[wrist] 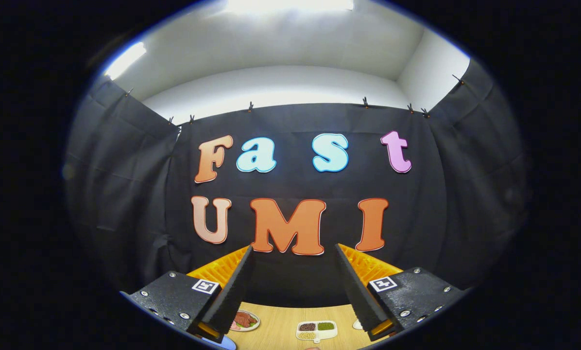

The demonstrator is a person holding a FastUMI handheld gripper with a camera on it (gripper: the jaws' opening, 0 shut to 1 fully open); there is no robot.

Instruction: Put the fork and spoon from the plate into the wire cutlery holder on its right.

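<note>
Facing the booth wall (pixel 295 228) nearly level, the gripper (pixel 293 257) is held high, so that the black cloth takes up most of what lies ahead and a narrow strip of the wooden desk (pixel 281 330) shows low between the fingers. The fingers stand wide apart with nothing between them, the cloth plain in the gap. On the desk, near its far edge against the cloth, lie three small items: a round dish of reddish food (pixel 244 321) just beside the left finger, a white divided dish (pixel 316 330) with dark, green and pale fillings about midway between the fingers, and a sliver of something white (pixel 357 324) close against the right finger, too little of it showing to name. A blue edge (pixel 225 343) peeps out under the left finger. Plate, fork, spoon and wire cutlery holder cannot be placed from this view; whether the cutlery lies on the plate or stands in the holder is therefore not settled. Judgement: this pose fits equally an empty gripper raised ahead of reaching down and one lifted clear after a drop. Any further move calls for tilting the gripper down so the desk's nearer part comes into sight.
</note>
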